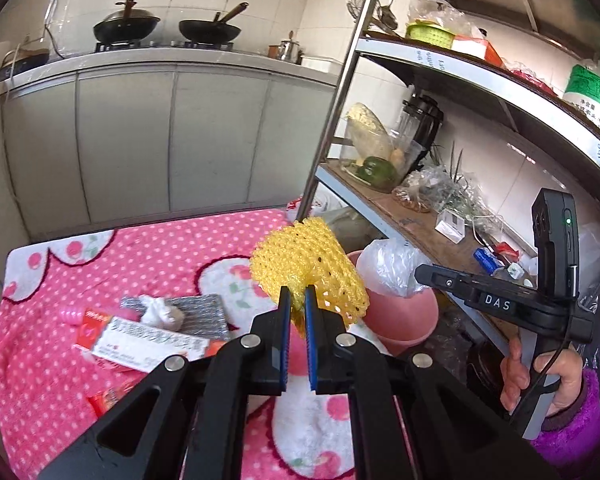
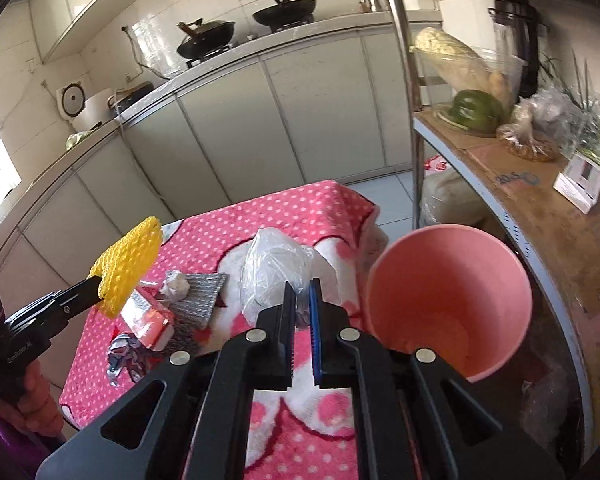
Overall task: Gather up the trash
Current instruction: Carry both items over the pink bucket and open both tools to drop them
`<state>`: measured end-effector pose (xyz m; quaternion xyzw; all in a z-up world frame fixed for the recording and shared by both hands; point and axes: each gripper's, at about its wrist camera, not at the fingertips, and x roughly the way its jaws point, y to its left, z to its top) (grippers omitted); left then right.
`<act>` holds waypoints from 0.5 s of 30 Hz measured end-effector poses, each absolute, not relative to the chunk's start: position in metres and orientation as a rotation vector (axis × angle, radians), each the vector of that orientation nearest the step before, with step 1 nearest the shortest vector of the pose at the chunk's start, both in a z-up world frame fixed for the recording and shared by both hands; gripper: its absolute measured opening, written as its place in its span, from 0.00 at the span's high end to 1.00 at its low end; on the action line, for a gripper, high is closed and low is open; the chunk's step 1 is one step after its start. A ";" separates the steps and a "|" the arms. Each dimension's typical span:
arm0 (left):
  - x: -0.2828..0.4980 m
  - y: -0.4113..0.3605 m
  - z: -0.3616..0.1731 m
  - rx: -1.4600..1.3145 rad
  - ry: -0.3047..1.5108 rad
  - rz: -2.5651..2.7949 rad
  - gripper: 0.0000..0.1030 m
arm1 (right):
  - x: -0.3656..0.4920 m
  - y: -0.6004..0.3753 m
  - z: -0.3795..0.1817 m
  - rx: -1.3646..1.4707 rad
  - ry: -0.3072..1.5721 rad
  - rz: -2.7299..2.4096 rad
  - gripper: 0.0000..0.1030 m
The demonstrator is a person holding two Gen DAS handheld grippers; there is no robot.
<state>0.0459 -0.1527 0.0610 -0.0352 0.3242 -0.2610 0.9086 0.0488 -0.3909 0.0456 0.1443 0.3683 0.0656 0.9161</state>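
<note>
Both grippers carry trash toward the round pink plastic bin (image 2: 448, 300).
Left gripper (image 1: 297, 300) pinches the yellow foam net sleeve (image 1: 308, 264), right gripper (image 2: 301, 300) the crumpled clear plastic bag (image 2: 272, 268) — release each only above the rim.

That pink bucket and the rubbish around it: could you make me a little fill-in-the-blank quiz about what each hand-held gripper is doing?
1. The left hand-held gripper is shut on a foam net coloured ____.
2. The right hand-held gripper pinches a clear plastic ____.
3. The pink bucket holds ____ trash so far.
4. A crumpled tissue lies on a ____ mat.

Missing words: yellow; bag; no; silver
</note>
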 end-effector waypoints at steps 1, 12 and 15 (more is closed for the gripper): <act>0.049 -0.165 0.060 -0.065 0.671 -0.555 0.94 | 0.047 -0.400 0.043 0.304 0.760 0.108 0.93; 0.086 -0.280 0.014 0.020 0.801 -0.689 0.94 | 0.039 -0.478 -0.015 0.392 0.839 -0.117 0.93; 0.099 -0.302 -0.004 0.041 0.840 -0.690 0.94 | 0.046 -0.485 -0.028 0.394 0.861 -0.148 0.93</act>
